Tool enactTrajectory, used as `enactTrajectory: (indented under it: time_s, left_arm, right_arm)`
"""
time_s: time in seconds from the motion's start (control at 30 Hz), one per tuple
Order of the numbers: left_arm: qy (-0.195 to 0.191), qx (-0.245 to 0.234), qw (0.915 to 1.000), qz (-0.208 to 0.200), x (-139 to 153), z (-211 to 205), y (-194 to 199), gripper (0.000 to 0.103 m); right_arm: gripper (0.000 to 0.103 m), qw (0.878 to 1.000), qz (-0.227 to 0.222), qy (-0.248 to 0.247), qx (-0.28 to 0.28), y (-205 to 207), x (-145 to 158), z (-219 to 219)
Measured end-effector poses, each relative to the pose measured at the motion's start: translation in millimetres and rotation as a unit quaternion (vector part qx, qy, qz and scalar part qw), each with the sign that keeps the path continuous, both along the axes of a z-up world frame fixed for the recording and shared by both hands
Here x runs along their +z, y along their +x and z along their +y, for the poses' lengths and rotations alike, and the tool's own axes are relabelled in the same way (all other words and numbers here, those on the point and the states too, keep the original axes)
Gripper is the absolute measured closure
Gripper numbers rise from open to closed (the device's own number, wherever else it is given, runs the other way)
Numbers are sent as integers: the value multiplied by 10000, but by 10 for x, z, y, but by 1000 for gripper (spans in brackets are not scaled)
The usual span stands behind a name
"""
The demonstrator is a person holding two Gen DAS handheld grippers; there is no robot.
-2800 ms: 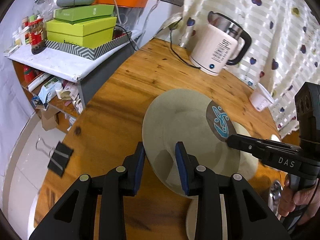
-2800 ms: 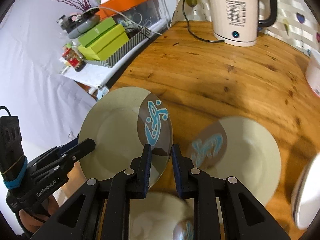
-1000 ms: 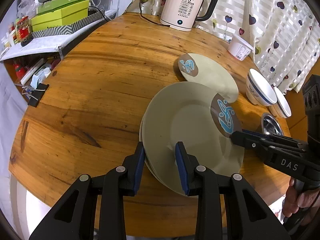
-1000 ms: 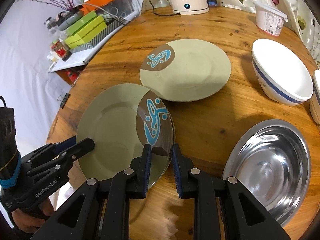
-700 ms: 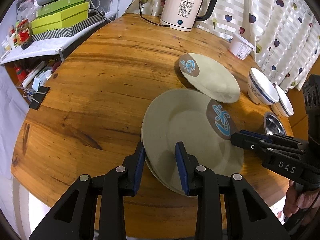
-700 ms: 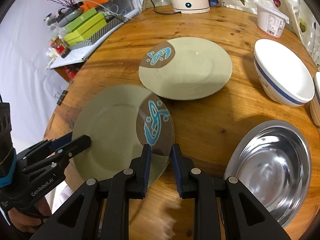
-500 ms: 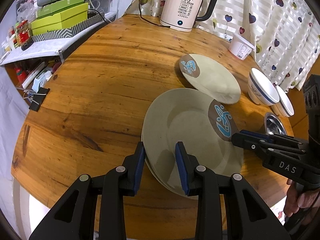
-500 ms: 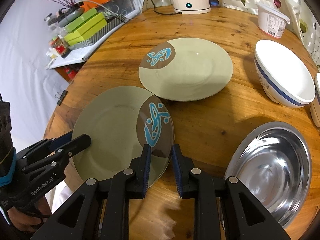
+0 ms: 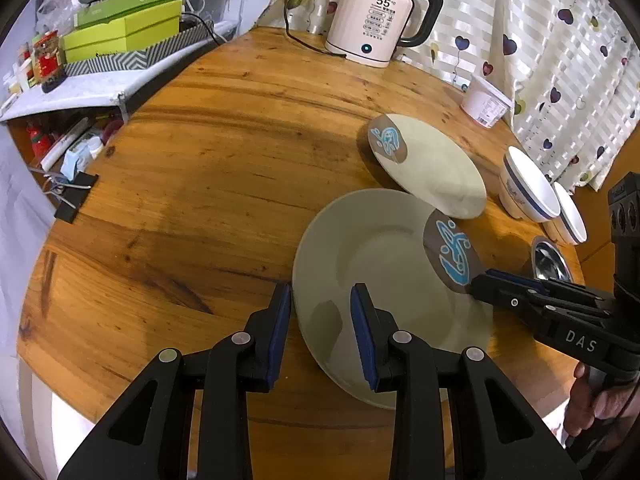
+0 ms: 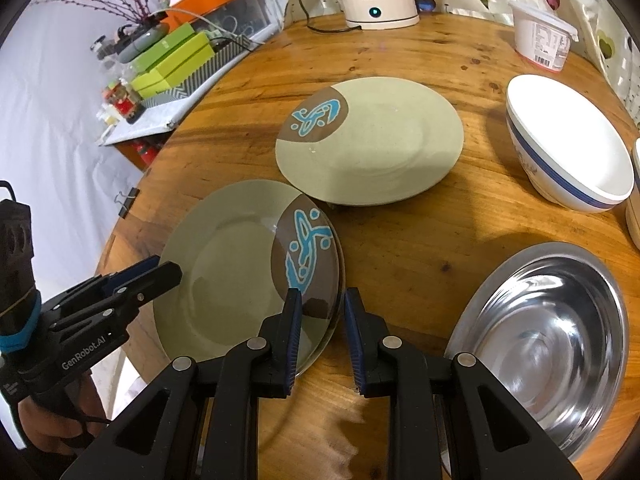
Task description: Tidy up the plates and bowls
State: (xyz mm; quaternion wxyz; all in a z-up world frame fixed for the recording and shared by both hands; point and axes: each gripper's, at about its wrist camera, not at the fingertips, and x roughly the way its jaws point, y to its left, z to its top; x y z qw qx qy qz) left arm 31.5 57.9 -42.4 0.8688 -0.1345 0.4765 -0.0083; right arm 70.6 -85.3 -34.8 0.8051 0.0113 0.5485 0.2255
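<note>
Round glazed plate [image 10: 232,264] on wooden bench [image 9: 224,184]; left tongs [image 9: 320,328] and right tongs [image 10: 320,332] both clamp its rim.

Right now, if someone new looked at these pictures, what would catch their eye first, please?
Probably the near green plate with its brown patch and blue pattern, held at opposite rims by the left gripper and right gripper near the round wooden table's front edge. A matching far plate lies just behind it, and a shiny steel bowl sits to the right.
</note>
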Motion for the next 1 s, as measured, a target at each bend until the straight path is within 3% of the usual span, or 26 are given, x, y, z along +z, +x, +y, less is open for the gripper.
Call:
enactTrajectory:
  time_s: [0.37,0.5,1.0]
  left_arm:
    - [-57,22,9999,92,-61,25,36,71]
    - [-65,-3,9999,98,-68,8,36,71]
    - [-14,-34,9999,145,-57,-25,-24,71]
  right_arm:
    - [81,10000,-59,-12,-18,30,-7,16]
    - [73,9999,-56,-43,-86,47,-17,-1]
    - [71,9999,-61,-69,71,12,-2,87]
